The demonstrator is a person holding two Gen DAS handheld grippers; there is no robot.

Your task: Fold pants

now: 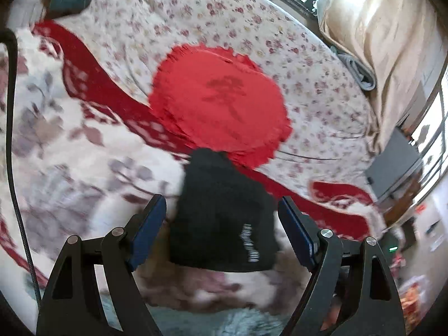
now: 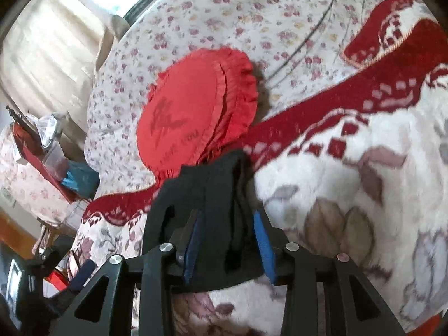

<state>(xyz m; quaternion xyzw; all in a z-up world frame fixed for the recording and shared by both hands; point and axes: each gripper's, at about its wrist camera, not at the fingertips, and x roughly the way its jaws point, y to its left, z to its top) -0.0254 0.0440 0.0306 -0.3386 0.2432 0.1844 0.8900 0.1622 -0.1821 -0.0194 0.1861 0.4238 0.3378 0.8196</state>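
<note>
The black pants [image 1: 221,212] lie folded into a compact bundle on a white and red floral blanket [image 1: 70,151], with a white print near one edge. My left gripper [image 1: 222,210] is open, its blue pads [image 1: 151,224] wide apart on either side of the bundle, not touching it. In the right wrist view the pants [image 2: 212,193] sit between the pads [image 2: 263,243] of my right gripper [image 2: 226,224], which stand partly apart around a thick fold; whether they press the cloth is unclear.
A round red frilled cushion [image 1: 218,103] lies just beyond the pants on a flowered sheet [image 1: 322,98]; it also shows in the right wrist view [image 2: 193,112]. Beige curtains [image 1: 392,28] hang at the bed's far side. A black cable [image 1: 11,140] runs along the left edge.
</note>
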